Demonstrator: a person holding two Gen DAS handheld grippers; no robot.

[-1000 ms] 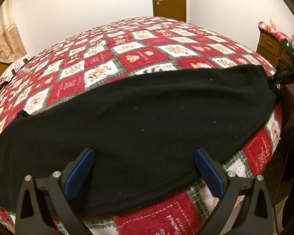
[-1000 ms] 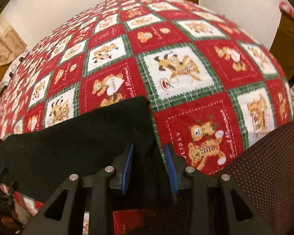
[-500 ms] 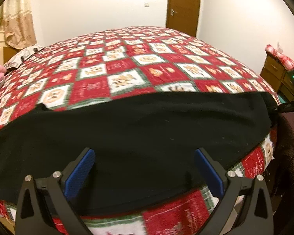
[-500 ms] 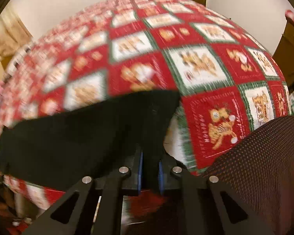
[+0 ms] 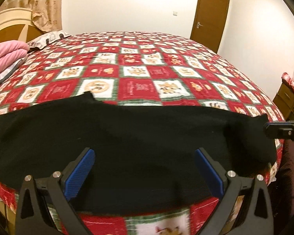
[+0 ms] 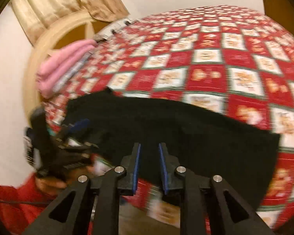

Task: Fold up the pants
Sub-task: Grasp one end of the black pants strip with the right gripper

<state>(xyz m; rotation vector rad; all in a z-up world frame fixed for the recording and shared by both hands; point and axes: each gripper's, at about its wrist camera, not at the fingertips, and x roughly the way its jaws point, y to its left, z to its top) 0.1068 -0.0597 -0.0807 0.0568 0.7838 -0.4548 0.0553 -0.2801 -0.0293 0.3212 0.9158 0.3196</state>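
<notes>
Black claw (image 5: 145,171) frames, blue ribbed pads, silver screws; red sleeve (image 6: 11,201).

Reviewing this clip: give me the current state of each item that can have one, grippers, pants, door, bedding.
left gripper: open wide, holding nothing, over the pants.
right gripper: jaws partly apart, nothing visibly pinched between them.
black pants: spread flat along the bed's near edge.
quilt: laid smooth over the bed.
door: shut.
pink blanket: folded, by the headboard.

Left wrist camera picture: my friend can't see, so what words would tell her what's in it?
Black pants lie spread across a bed's red Christmas quilt, with the open left gripper in front. The right gripper pokes in beside the pants' right end; a brown door stands behind.
</notes>
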